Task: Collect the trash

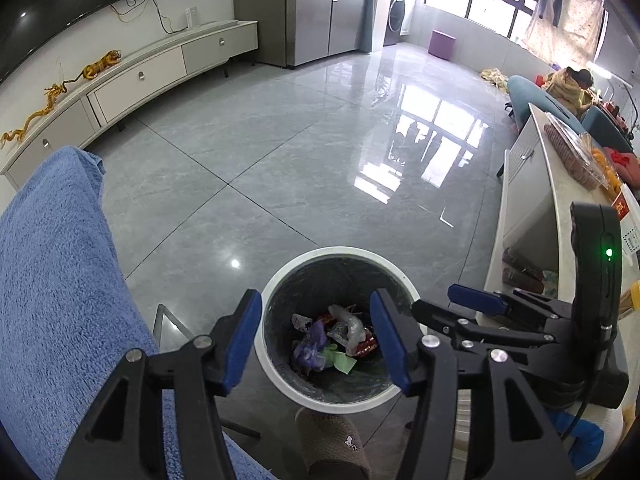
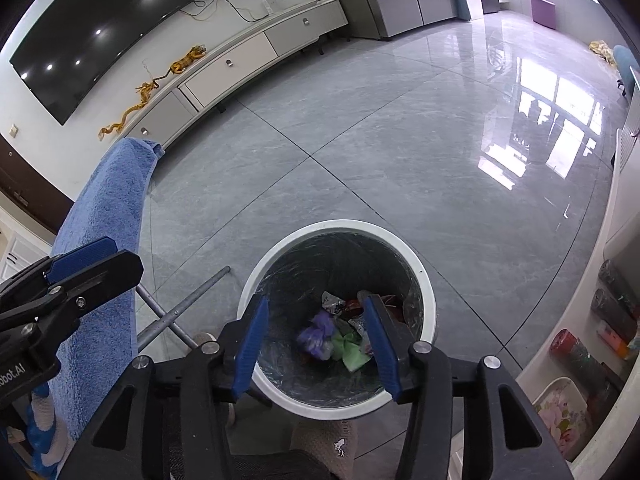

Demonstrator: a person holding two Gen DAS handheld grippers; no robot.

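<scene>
- The left hand-held gripper [image 1: 316,344] hangs over the open mouth of the bin, its blue-padded fingers [image 1: 239,342] spread wide with nothing between them.
- The right hand-held gripper [image 2: 316,344] hangs over the same opening, jaws likewise wide apart and holding nothing; in the left wrist view it shows at the right [image 1: 476,304], just beside the left one.
- The round white waste bin with a dark plastic liner [image 1: 276,376] stands on the grey tiled floor [image 1: 280,152], directly under both grippers.
- The crumpled trash [image 1: 332,340] lies at the bottom of the bin: a purple wrapper, a green scrap, clear plastic film and red packaging, heaped together and touching.
- A blue terry towel [image 1: 52,300] drapes over a frame just beside the bin, on its left.
- A grey slipper [image 1: 336,440] sits at the near side of the bin.
- A white desk [image 1: 560,200] carrying packaged food runs along the right edge, near the bin.
</scene>
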